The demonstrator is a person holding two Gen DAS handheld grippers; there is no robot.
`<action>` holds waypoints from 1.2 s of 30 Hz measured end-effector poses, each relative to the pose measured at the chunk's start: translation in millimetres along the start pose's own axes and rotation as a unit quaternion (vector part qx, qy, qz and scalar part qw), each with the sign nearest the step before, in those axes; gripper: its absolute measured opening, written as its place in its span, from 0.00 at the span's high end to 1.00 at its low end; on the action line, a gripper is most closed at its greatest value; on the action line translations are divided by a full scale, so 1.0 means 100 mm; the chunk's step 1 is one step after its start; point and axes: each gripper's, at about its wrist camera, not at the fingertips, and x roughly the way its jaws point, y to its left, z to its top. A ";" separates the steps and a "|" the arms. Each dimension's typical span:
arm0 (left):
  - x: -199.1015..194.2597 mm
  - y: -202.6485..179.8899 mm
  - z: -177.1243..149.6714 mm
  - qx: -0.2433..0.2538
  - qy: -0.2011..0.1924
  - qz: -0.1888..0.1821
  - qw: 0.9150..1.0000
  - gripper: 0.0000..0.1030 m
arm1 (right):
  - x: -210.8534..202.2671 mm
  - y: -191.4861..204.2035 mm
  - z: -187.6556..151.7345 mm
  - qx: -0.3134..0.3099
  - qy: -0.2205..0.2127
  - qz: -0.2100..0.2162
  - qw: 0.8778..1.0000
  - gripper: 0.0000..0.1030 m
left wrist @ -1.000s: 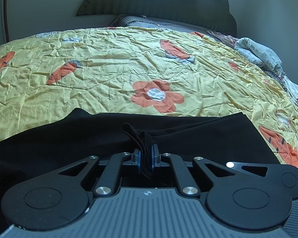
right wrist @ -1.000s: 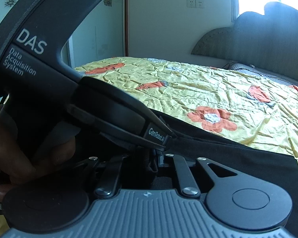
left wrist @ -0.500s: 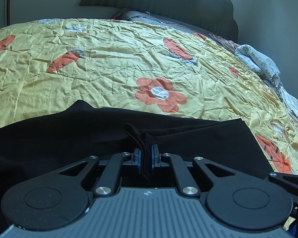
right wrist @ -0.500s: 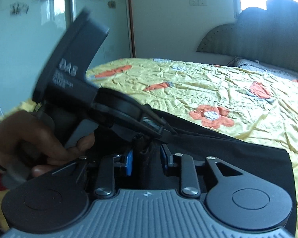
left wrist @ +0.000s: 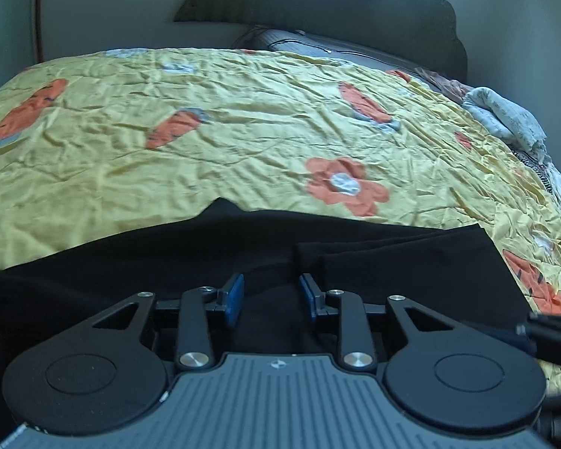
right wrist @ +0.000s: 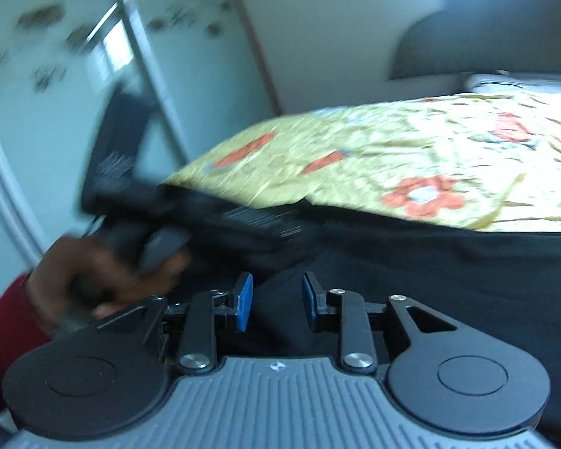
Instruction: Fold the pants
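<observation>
Now both grippers stand with their jaws spread and nothing pinched between them. From the left wrist view, the left gripper (left wrist: 271, 297) hovers low over the pants (left wrist: 392, 262), whose black cloth fills the gap between the blue pads (left wrist: 233, 299) and runs on beneath and ahead of them. The pants lie flat across the near part of the bed (left wrist: 243, 142), stretched from side to side, with a folded layer whose edge begins just ahead of the right-hand pad and runs off to the right. Their far edge lies against the yellow flowered sheet, close to an orange flower (left wrist: 344, 187). At the lower right edge of this view a dark part of the other tool juts in, but too little shows to say more.

From the right wrist view, which is blurred, the right gripper (right wrist: 276, 301) likewise sits just above the pants (right wrist: 448, 273), with cloth visible between its pads (right wrist: 243, 301) and spreading out ahead and to the right. To the left, a hand (right wrist: 93, 273) in a red sleeve grips the handle of the left tool, which lies over the pants' near left part. Beyond the pants the bed (right wrist: 392, 142) stretches on toward a dark headboard (right wrist: 486, 45).
</observation>
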 end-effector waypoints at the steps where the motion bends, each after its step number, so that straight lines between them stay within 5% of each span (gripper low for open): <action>1: -0.04 0.05 -0.03 -0.004 0.004 -0.001 1.000 0.63 | -0.01 -0.05 0.00 0.006 0.000 -0.011 1.000 0.73; 6: -0.26 0.14 -0.29 0.027 0.009 0.006 1.000 0.61 | 0.19 -0.04 -0.10 -0.012 0.051 -0.035 0.998 0.73; 11: -0.56 0.29 -0.51 0.024 -0.006 0.024 0.999 0.57 | 0.09 0.26 -0.14 -0.097 0.031 -0.071 0.992 0.73; 19: -1.12 0.69 -0.82 -0.069 -0.031 0.075 0.994 0.53 | 0.41 0.71 -0.14 -0.168 0.040 0.025 0.985 0.73; 23: -1.48 1.16 -0.98 -0.162 -0.051 0.111 0.979 0.52 | 0.57 1.15 -0.15 -0.223 0.046 0.071 0.971 0.73; 27: -1.77 1.67 -1.12 -0.285 -0.070 0.091 0.952 0.52 | 0.75 1.59 -0.23 -0.294 0.041 0.096 0.950 0.73; 30: -1.91 1.86 -1.17 -0.318 -0.086 0.098 0.939 0.52 | 0.87 1.85 -0.28 -0.328 0.040 0.114 0.937 0.73; 36: -1.86 2.11 -1.30 -0.403 -0.074 -0.010 0.912 0.50 | 1.08 2.15 -0.47 -0.391 0.041 0.092 0.915 0.73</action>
